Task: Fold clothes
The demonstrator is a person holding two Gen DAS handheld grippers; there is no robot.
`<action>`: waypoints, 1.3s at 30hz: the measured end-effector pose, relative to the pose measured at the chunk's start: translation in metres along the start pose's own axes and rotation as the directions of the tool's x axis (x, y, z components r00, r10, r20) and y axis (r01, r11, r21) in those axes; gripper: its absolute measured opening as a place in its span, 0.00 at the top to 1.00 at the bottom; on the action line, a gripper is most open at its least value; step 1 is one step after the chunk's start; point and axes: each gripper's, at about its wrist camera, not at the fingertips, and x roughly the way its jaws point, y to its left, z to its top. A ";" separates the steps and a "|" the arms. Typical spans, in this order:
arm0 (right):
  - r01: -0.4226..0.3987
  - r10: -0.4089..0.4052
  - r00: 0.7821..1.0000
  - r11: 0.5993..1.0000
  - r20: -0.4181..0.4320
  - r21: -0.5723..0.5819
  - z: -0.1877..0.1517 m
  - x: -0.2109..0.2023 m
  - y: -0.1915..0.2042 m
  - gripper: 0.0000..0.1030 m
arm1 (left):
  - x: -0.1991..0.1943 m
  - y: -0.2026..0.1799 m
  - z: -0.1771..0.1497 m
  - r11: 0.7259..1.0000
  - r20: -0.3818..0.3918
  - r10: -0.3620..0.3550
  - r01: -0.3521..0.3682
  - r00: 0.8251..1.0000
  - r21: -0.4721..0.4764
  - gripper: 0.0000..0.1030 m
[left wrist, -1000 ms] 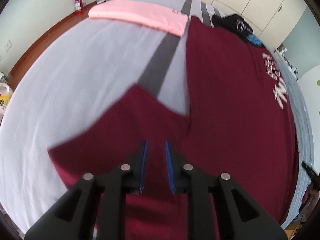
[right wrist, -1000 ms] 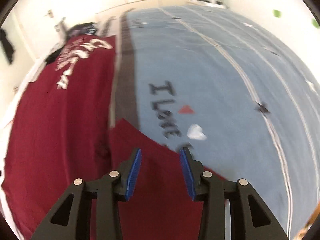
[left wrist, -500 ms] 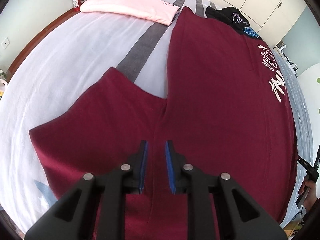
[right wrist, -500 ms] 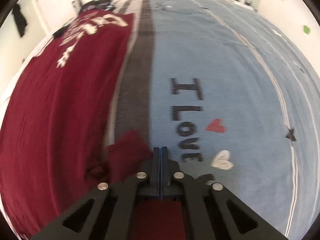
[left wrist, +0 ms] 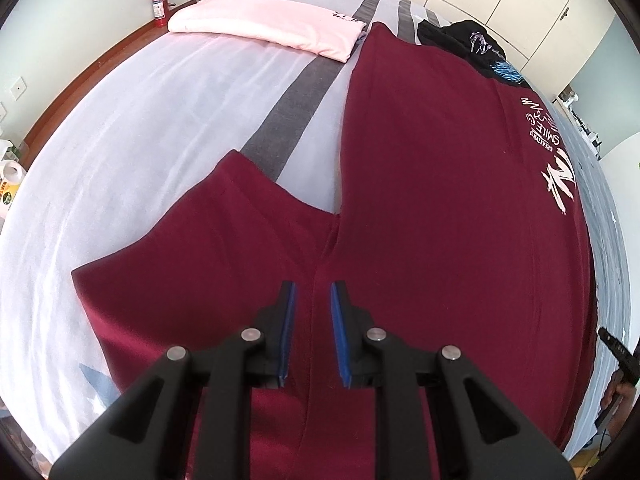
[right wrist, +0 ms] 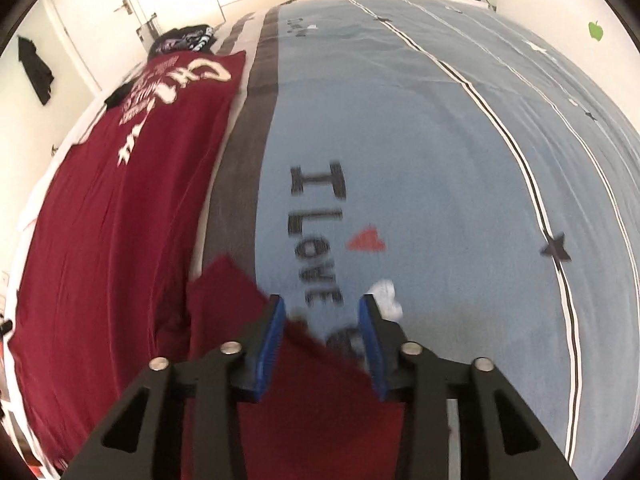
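The right gripper [right wrist: 322, 330], shut half a second ago, is opening, the shirt's [right wrist: 120, 216] sleeve edge loose between its jaws. The left gripper [left wrist: 312, 330] stays narrow, empty, over the shirt lying flat on the bed [left wrist: 140, 120]; folding hasn't begun.

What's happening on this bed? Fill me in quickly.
A person with a gripper in each hand is folding a maroon T-shirt spread flat on the bed. The left gripper hovers over the seam by its left sleeve, gripping nothing. The right gripper is opening over the other sleeve. A folded pink garment lies beyond.
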 end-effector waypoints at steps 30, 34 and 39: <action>0.132 -0.133 0.991 0.985 0.009 0.111 -0.045 -0.033 -0.069 0.86 | -0.002 -0.013 -0.013 0.999 -0.016 0.021 -0.021 1.000 0.026 0.85; 0.135 -0.140 0.990 0.965 0.008 0.224 -0.059 -0.048 -0.098 0.85 | -0.003 -0.009 -0.017 1.000 -0.023 0.019 -0.018 1.000 0.016 0.85; 0.046 -0.037 0.998 0.969 -0.042 0.242 -0.094 -0.051 -0.103 0.85 | -0.001 -0.012 -0.027 1.000 -0.040 0.019 -0.018 0.999 0.022 0.85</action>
